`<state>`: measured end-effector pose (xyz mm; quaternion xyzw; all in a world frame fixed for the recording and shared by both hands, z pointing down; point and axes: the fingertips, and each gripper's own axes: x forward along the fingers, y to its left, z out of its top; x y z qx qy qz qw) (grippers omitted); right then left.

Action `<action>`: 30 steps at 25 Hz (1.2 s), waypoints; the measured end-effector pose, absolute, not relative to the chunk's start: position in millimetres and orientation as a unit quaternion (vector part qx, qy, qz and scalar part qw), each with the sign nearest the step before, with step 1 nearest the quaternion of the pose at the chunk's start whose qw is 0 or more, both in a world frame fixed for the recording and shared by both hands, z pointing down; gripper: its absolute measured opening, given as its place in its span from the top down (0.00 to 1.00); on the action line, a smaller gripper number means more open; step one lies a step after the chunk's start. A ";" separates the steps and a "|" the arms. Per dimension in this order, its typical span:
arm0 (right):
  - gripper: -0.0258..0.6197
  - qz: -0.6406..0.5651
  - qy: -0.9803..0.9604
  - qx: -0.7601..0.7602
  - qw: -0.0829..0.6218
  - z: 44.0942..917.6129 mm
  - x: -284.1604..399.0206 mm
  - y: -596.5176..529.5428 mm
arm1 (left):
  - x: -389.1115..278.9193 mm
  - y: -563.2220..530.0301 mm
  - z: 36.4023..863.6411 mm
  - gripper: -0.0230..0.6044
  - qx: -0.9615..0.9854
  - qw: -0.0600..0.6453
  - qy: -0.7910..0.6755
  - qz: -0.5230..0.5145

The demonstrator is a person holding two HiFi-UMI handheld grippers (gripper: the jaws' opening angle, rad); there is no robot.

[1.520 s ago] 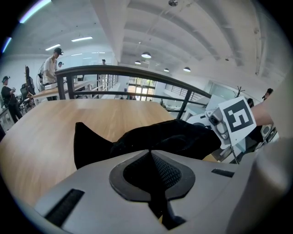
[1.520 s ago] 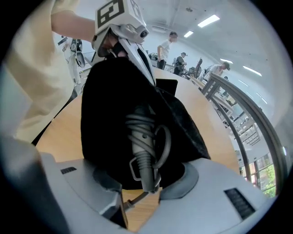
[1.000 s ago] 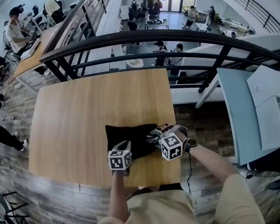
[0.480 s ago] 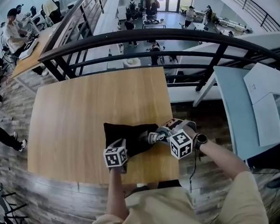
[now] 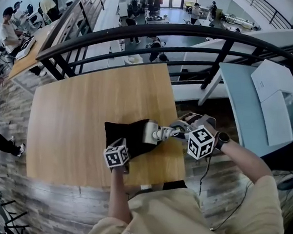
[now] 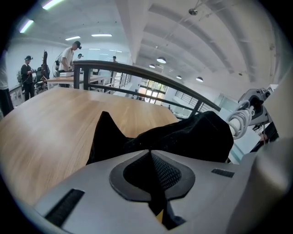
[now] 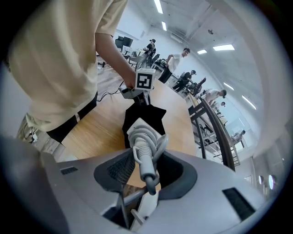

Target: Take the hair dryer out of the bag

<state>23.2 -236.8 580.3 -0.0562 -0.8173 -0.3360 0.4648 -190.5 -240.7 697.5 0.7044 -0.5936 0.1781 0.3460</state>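
Pinching the black bag [image 5: 124,133] on the bench [image 5: 82,99], left hand-held gripper [image 6: 153,180] clamped tight, right hand-held gripper [image 7: 143,179] gripping the grey hair dryer [image 5: 152,132] by its cord-wrapped end, barrel poking from the bag's mouth

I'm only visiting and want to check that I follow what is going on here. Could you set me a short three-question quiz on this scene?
1. True or false: the left gripper is shut on the fabric of the black bag.
2. What does the right gripper grip?
A) the bag
B) the hair dryer, by its wound cord
C) nothing
3. Fill in: the bag lies on a wooden ____.

Key: 1 true; 2 B; 3 table.
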 end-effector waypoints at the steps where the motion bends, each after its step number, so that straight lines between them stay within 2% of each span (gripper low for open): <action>1: 0.73 -0.333 -0.819 -0.047 0.464 577.1 26.3 -237.7 | -191.7 -240.3 697.4 0.93 0.703 0.346 -0.595 0.177; 10: 0.73 -0.273 -0.847 0.112 0.441 557.9 52.7 -270.0 | -205.3 -237.8 693.8 0.93 0.691 0.351 -0.608 0.172; 21: 0.73 -0.100 -0.840 0.411 0.340 612.7 62.0 -320.1 | -206.5 -233.6 696.3 0.93 0.691 0.349 -0.608 0.176; 30: 0.74 -0.079 -0.821 0.458 0.330 666.6 32.0 -320.5 | -200.4 -230.8 699.1 0.93 0.691 0.349 -0.607 0.179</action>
